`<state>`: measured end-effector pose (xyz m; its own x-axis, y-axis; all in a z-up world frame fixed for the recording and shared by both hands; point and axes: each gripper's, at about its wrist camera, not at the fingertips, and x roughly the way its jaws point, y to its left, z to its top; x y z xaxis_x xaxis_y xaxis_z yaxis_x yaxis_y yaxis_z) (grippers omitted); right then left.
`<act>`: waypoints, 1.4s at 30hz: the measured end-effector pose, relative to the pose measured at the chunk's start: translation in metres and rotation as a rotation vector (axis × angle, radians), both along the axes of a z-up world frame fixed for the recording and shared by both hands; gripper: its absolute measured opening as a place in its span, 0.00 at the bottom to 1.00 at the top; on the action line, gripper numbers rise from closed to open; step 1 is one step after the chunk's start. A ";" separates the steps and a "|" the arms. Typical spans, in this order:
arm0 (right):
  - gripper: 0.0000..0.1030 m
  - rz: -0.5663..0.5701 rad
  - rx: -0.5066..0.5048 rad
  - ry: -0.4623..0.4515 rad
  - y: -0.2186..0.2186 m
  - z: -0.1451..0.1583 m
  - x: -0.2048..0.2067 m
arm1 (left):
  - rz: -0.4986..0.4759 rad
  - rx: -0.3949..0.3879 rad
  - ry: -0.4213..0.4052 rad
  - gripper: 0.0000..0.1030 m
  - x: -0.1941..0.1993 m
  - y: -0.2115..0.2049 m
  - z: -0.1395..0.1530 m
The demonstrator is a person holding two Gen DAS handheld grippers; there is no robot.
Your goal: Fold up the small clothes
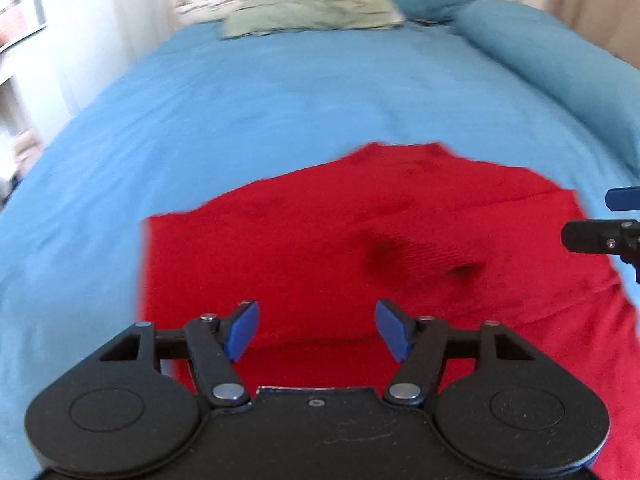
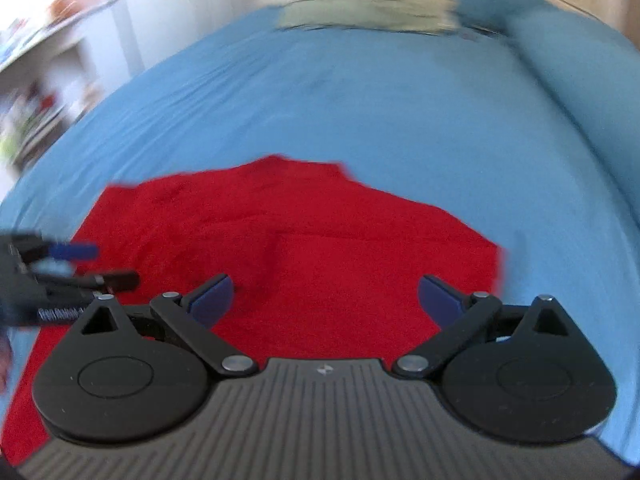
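Note:
A red garment (image 1: 360, 248) lies spread on the blue bed sheet (image 1: 240, 112), with some creases and a folded edge near me. It also shows in the right wrist view (image 2: 304, 248). My left gripper (image 1: 316, 330) is open and empty, just above the garment's near edge. My right gripper (image 2: 326, 300) is open and empty, above the garment's right part. The right gripper's fingers (image 1: 592, 236) show at the right edge of the left wrist view. The left gripper's fingers (image 2: 76, 252) show at the left edge of the right wrist view.
A pale green pillow (image 1: 312, 16) and a patterned one lie at the head of the bed. A rolled blue duvet (image 1: 560, 68) runs along the right side. White shelves (image 2: 48, 72) stand to the left of the bed. Both views are blurred.

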<state>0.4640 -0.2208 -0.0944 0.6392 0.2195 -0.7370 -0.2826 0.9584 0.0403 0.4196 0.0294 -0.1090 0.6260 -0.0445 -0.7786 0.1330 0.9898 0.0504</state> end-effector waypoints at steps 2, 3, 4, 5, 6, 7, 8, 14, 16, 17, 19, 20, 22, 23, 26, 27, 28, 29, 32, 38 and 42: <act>1.00 0.067 -0.021 0.008 0.025 -0.011 0.010 | 0.043 0.006 0.009 0.68 -0.002 0.023 -0.003; 1.00 0.097 -0.044 0.004 0.037 -0.017 0.015 | 0.066 0.013 0.014 0.68 -0.001 0.033 -0.006; 0.97 0.127 -0.074 0.001 0.050 -0.024 0.019 | 0.079 0.016 0.017 0.68 -0.001 0.041 -0.009; 0.94 0.155 -0.105 0.002 0.063 -0.032 0.023 | 0.092 0.016 0.019 0.68 0.000 0.049 -0.012; 0.90 0.179 -0.127 0.008 0.073 -0.041 0.028 | 0.103 0.018 0.021 0.68 0.001 0.055 -0.015; 0.85 0.194 -0.134 0.021 0.081 -0.049 0.033 | 0.112 0.017 0.025 0.68 0.002 0.060 -0.018; 0.83 0.202 -0.135 0.041 0.087 -0.057 0.037 | 0.121 0.015 0.031 0.68 0.003 0.063 -0.021; 0.27 0.120 -0.142 0.054 0.084 -0.062 0.052 | 0.157 -0.014 0.050 0.68 0.007 0.080 -0.024; 0.23 0.041 -0.103 0.025 0.068 -0.048 0.050 | 0.159 -0.020 0.048 0.68 0.010 0.081 -0.023; 0.23 0.004 -0.083 0.010 0.059 -0.040 0.047 | 0.157 -0.023 0.048 0.68 0.005 0.083 -0.020; 0.22 -0.083 -0.023 -0.011 0.034 -0.025 0.042 | 0.154 -0.021 0.050 0.68 0.006 0.082 -0.019; 0.22 -0.123 0.013 -0.016 0.021 -0.021 0.039 | 0.153 -0.022 0.052 0.68 0.007 0.081 -0.019; 0.22 -0.213 0.063 -0.019 -0.005 -0.021 0.030 | 0.150 -0.027 0.061 0.68 0.007 0.082 -0.021; 0.22 -0.252 0.063 -0.012 -0.016 -0.025 0.027 | 0.149 -0.027 0.065 0.68 0.008 0.082 -0.023; 0.22 -0.350 0.094 0.040 -0.049 -0.050 0.020 | 0.136 -0.023 0.068 0.68 0.009 0.080 -0.027; 0.22 -0.362 0.110 0.059 -0.056 -0.059 0.019 | 0.127 -0.019 0.068 0.68 0.009 0.079 -0.029; 0.27 -0.372 0.138 0.086 -0.063 -0.068 0.018 | 0.117 -0.012 0.068 0.68 0.009 0.078 -0.031; 0.27 -0.390 0.158 0.096 -0.067 -0.072 0.017 | 0.110 -0.007 0.070 0.68 0.010 0.076 -0.033; 0.60 -0.413 0.193 0.079 -0.069 -0.073 0.011 | 0.094 0.003 0.076 0.68 0.010 0.073 -0.038; 0.86 -0.387 0.177 0.083 -0.051 -0.074 0.007 | 0.107 0.001 0.089 0.68 0.014 0.073 -0.038; 0.77 -0.438 0.053 0.084 -0.043 -0.078 0.019 | 0.103 0.005 0.089 0.68 0.014 0.072 -0.038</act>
<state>0.4830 -0.2640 -0.1720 0.6188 -0.0200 -0.7853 0.1559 0.9829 0.0978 0.4341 0.1016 -0.1467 0.5553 0.0207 -0.8314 0.0344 0.9983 0.0479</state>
